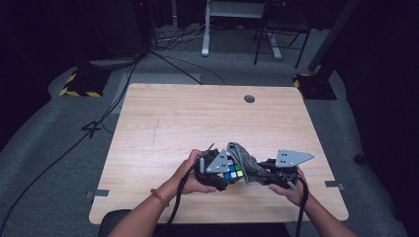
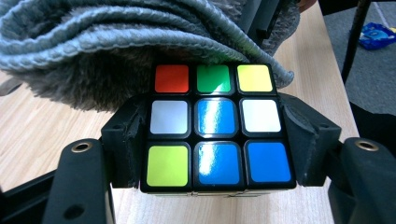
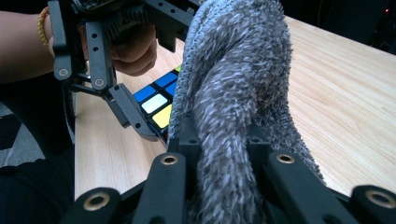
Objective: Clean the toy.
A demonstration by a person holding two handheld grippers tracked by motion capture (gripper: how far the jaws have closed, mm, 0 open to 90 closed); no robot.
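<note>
A puzzle cube (image 2: 217, 128) with blue, green, yellow, white and red stickers sits squeezed between the black jaws of my left gripper (image 2: 217, 140). In the high view the cube (image 1: 233, 171) is near the table's front edge, between both hands. My right gripper (image 3: 224, 154) is shut on a bunched grey fuzzy cloth (image 3: 233, 93). The cloth (image 2: 116, 42) drapes over the cube's far edge and touches it. In the right gripper view the cube (image 3: 156, 100) peeks out left of the cloth, held by the left gripper (image 3: 135, 116). In the high view the cloth (image 1: 243, 157) lies between the two grippers.
The light wooden table (image 1: 197, 118) stretches away behind the hands, with a round cable hole (image 1: 249, 98) near its far edge. Beyond it are grey carpet, loose cables and desk legs (image 1: 206, 29) in a dark room.
</note>
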